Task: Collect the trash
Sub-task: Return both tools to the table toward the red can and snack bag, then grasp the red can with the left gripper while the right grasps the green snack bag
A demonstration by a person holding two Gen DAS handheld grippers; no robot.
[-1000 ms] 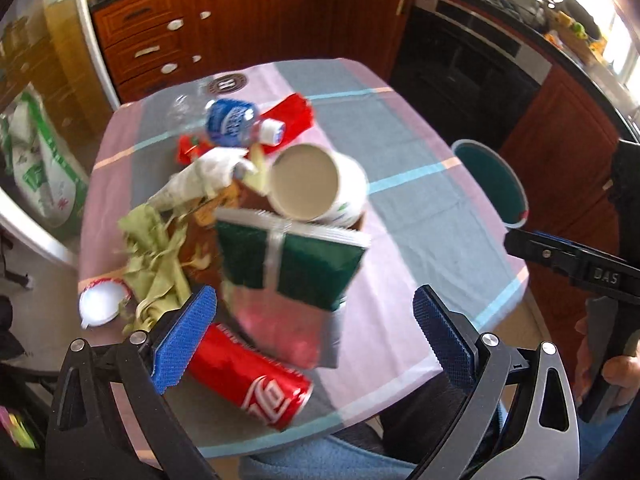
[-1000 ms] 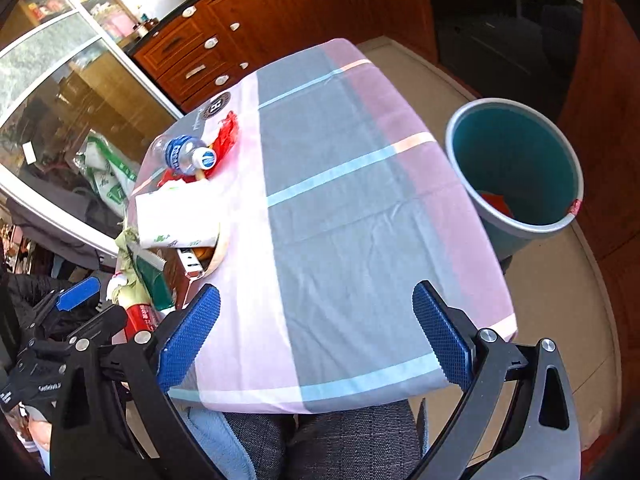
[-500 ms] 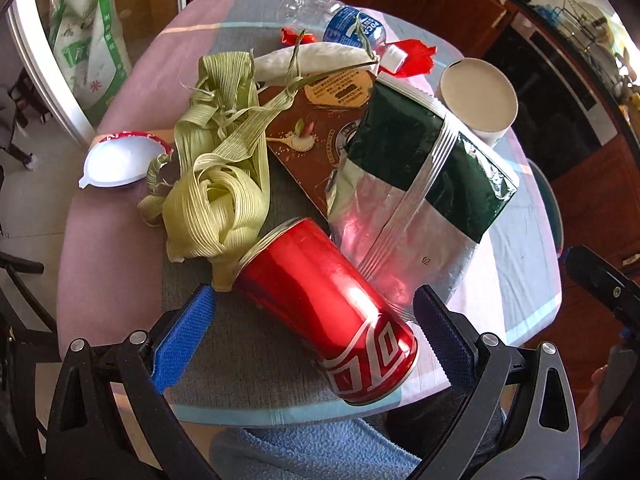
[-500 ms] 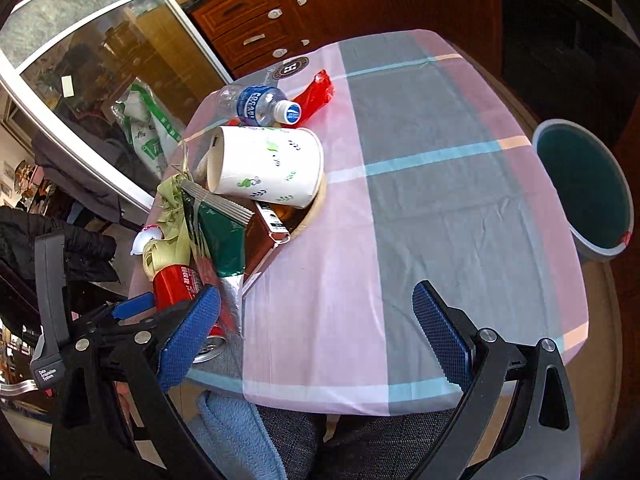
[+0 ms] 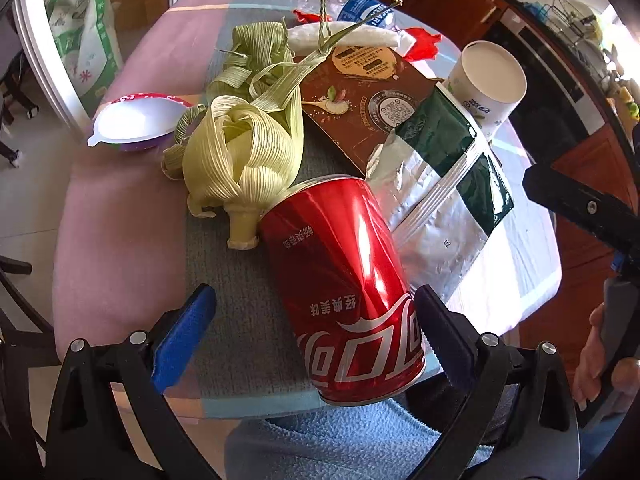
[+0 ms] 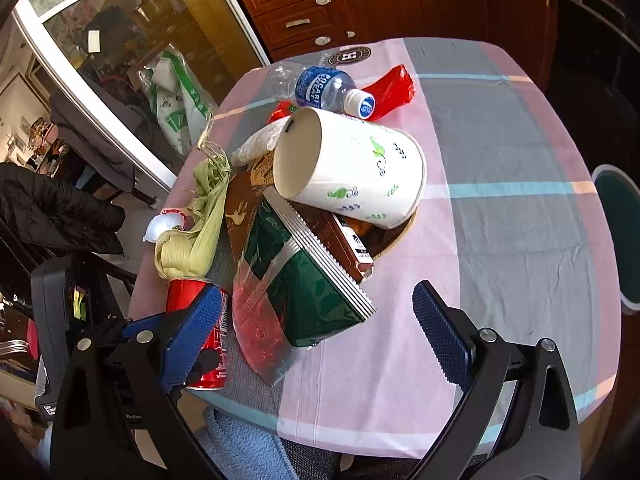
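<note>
A red cola can (image 5: pixel 344 288) lies on its side at the table's near edge, between the spread fingers of my open left gripper (image 5: pixel 312 328). The right pad (image 5: pixel 440 320) sits close against the can; the left pad (image 5: pixel 184 332) stands well apart. Behind the can are a corn husk (image 5: pixel 244 160), a green-and-silver foil bag (image 5: pixel 440 200), a brown box (image 5: pixel 360 100) and a tipped paper cup (image 5: pixel 492 76). My right gripper (image 6: pixel 316 340) hovers open over the foil bag (image 6: pixel 304 296), holding nothing. The can (image 6: pixel 188 292) shows at its left.
A plastic bottle (image 6: pixel 320 88) and a red wrapper (image 6: pixel 392 88) lie at the far side of the pile. A small white tub (image 5: pixel 136 124) rests near the left edge. A teal bin (image 6: pixel 616 220) stands on the floor right of the table (image 6: pixel 520 240).
My left gripper has closed in on the can, which now lies between its fingers. My right gripper has swung left and nearer, from the bare cloth toward the trash pile.
</note>
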